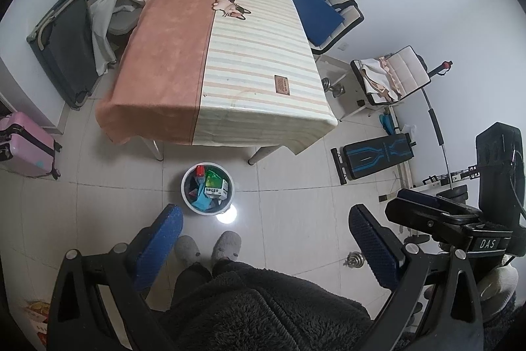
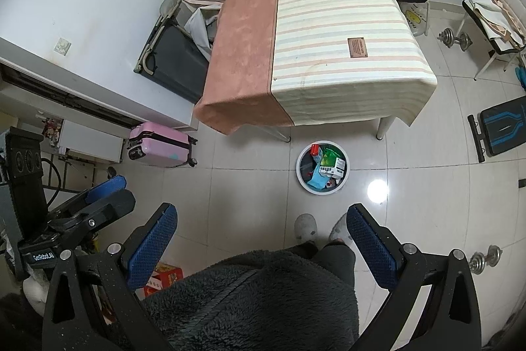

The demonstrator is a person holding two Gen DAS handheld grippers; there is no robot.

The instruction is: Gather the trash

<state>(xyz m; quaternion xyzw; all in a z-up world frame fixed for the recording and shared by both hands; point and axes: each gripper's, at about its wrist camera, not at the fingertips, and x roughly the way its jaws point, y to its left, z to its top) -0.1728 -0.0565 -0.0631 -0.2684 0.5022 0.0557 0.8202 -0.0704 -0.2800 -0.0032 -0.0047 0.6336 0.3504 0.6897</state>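
Both the left gripper and right gripper had fingers wide and empty. Ahead of them, the bin held light, crushable cartons, probably best pinched across flat faces.

Bin on floor before table; trash inside.

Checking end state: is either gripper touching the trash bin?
Apart. Both wrist views show bare floor tile between the bin and the open, empty left gripper and right gripper.
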